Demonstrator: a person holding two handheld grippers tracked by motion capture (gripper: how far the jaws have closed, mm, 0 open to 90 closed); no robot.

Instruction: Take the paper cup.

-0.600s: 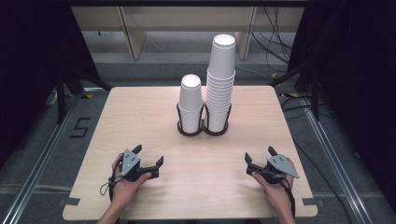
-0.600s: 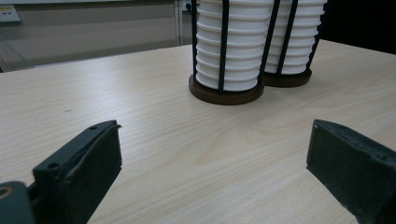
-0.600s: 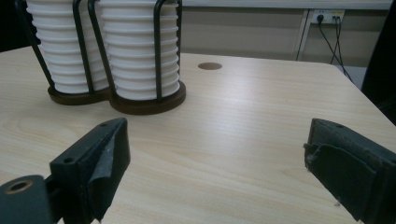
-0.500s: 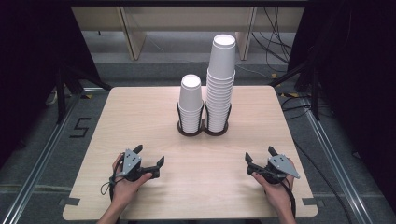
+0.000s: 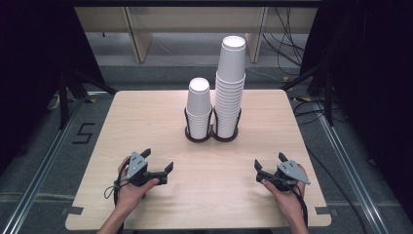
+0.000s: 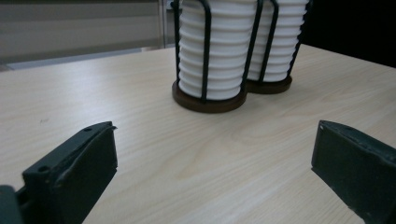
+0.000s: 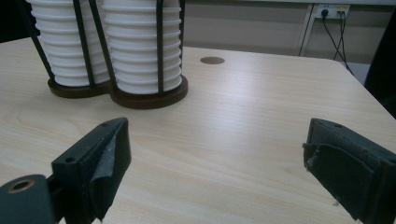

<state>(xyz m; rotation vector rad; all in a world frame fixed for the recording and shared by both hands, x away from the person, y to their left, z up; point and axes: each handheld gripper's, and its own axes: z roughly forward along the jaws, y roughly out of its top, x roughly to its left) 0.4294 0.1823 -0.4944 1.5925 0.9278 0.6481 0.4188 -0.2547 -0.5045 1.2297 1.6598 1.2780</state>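
The left gripper (image 5: 158,162) sits at the lower left of the high view with its jaws spread wide and nothing between them, and the right gripper (image 5: 269,163) mirrors it at the lower right, equally wide and equally empty; both rest low over the bare table (image 5: 146,117), well apart from each other and from the cups. Straight ahead, at the centre of the high view, a dark twin-ring holder (image 5: 212,134) carries a short stack of white paper cups (image 5: 199,107) on the left and a much taller stack (image 5: 230,83) on the right, the two standing just beside one another. In the left gripper view the short stack (image 6: 210,51) fills the upper middle, framed by the holder's black wires (image 6: 206,46); in the right gripper view the taller stack (image 7: 142,46) stands at upper left. The step in hand looks like a reach toward the stacks. To do it well, I would lift a gripper clear of the wire uprights and approach the top cup from the side, above the holder's rim, closing gently since thin paper walls will likely crush, while the other gripper steadies the holder base so the tall stack does not tip.
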